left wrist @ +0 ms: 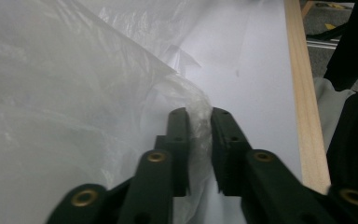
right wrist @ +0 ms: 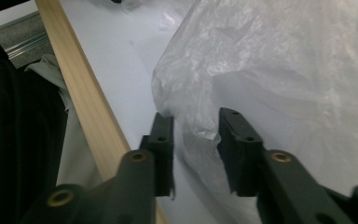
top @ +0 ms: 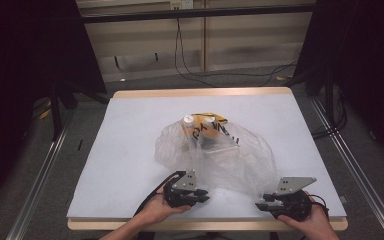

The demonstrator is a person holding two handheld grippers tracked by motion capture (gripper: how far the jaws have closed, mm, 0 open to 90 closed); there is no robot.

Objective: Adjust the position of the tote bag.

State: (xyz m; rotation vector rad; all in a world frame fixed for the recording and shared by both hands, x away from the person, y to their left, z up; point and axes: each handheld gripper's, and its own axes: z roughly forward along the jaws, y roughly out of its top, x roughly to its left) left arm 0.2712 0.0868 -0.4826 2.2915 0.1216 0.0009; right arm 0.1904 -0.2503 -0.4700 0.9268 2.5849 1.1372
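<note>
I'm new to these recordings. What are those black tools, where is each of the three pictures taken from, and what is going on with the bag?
A person stands at a table with a hand-held two-jaw tool in each hand. The high view looks down from above. The other two come from cameras riding on each tool, looking along its black jaws.

On the table lies a clear plastic bag holding two white-capped bottles with yellow packaging. The left gripper has the bag's near edge between its jaws, which look closed on the film. The right gripper also has film between its jaws, but a gap shows, so it does not grip yet.
</note>
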